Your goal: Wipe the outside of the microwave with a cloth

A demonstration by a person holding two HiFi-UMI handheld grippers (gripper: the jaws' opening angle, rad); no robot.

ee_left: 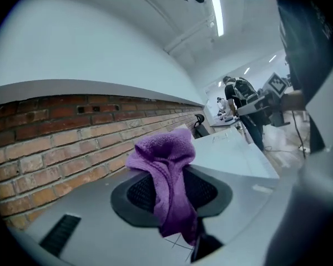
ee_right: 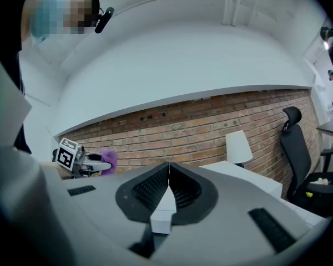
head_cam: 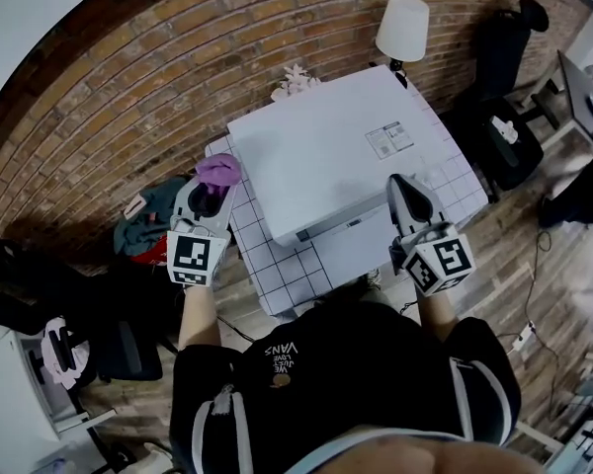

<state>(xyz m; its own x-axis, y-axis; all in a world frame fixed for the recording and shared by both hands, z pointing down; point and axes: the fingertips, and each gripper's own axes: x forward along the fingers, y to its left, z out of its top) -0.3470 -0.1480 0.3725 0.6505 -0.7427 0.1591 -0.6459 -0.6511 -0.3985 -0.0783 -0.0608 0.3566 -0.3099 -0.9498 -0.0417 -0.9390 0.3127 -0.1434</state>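
The white microwave (head_cam: 326, 156) stands on a white grid-tiled table (head_cam: 277, 279) against a brick wall (head_cam: 178, 77).

The left gripper (head_cam: 208, 197) is held just off the microwave's left side, with its jaws pinching a purple cloth (head_cam: 218, 171). In the left gripper view the cloth bunches up above the jaw tips, and a fold hangs down between the black pads. The cloth sits close beside the microwave's left edge, but no view shows whether it touches the casing.

The right gripper (head_cam: 403, 188) is over the microwave's front right edge. Its jaws are pressed together with nothing between them, and in the right gripper view the ribbed pads meet along one line.

A printed label (head_cam: 387, 139) lies on the microwave's top toward its right side. Behind the microwave, by the wall, stand a lamp with a white shade (head_cam: 402, 26) and a small white ornament (head_cam: 295, 80). A black office chair (head_cam: 504, 97) is well apart to the microwave's right.
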